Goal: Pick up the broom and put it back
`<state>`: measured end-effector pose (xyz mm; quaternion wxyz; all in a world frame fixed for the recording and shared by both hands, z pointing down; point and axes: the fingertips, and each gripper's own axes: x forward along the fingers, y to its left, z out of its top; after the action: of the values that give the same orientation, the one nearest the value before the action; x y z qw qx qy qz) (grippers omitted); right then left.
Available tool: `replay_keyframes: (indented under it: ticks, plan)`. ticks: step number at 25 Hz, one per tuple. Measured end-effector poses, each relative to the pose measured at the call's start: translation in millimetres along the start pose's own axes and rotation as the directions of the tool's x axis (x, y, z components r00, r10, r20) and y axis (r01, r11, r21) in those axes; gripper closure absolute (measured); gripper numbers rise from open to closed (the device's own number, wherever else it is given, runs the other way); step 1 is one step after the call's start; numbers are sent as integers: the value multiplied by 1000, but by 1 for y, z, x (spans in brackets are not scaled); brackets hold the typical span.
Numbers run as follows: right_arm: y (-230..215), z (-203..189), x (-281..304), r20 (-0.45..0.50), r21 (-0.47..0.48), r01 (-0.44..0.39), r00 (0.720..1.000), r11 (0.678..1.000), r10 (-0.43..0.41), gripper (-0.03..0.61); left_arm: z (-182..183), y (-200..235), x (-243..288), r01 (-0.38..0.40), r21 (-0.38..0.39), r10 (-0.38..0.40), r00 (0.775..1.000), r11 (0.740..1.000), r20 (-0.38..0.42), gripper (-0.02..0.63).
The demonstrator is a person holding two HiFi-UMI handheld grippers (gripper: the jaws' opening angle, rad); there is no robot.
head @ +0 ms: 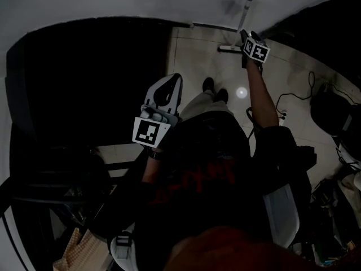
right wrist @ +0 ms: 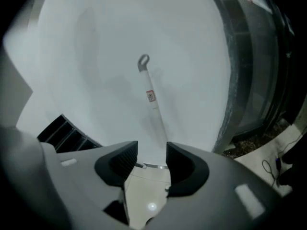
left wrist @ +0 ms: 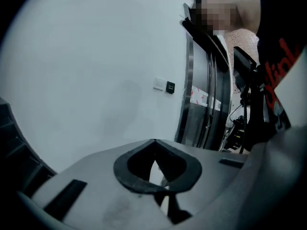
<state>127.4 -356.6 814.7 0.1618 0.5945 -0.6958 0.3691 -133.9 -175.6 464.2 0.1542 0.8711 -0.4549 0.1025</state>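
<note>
My right claw [right wrist: 152, 150] stands with its jaws wide apart, and neither pad presses on anything. In the right gripper view, the broom [right wrist: 151, 97] shows through the gap just beyond them. It is upright, its pale handle leaning on the white wall [right wrist: 86, 66] with the hanging loop at the top. I cannot tell whether the handle reaches in between the pads. Pale floor tile [right wrist: 144, 195] shows below the jaws, and a dark metal-framed door [right wrist: 244, 80] runs up the right side.

In the head view the right claw [head: 247, 37] is stretched to the far side, just beside the broom [head: 243, 17] at the foot of the wall. Cables [head: 293, 97] lie on the floor to the right.

My left claw [left wrist: 153, 143] has its jaws together with nothing in them. It is near my body in the head view [head: 169, 84], well apart from the broom, and faces a wall with a small switch [left wrist: 165, 86].
</note>
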Motion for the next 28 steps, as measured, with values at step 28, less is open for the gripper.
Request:
replay_keyframes:
  ticks: [28]
  plan:
    - [168,-91,-506,508,-278,-32,844,960,175,578,-92,-167,-156,222,-70,-216,972,973,89,609]
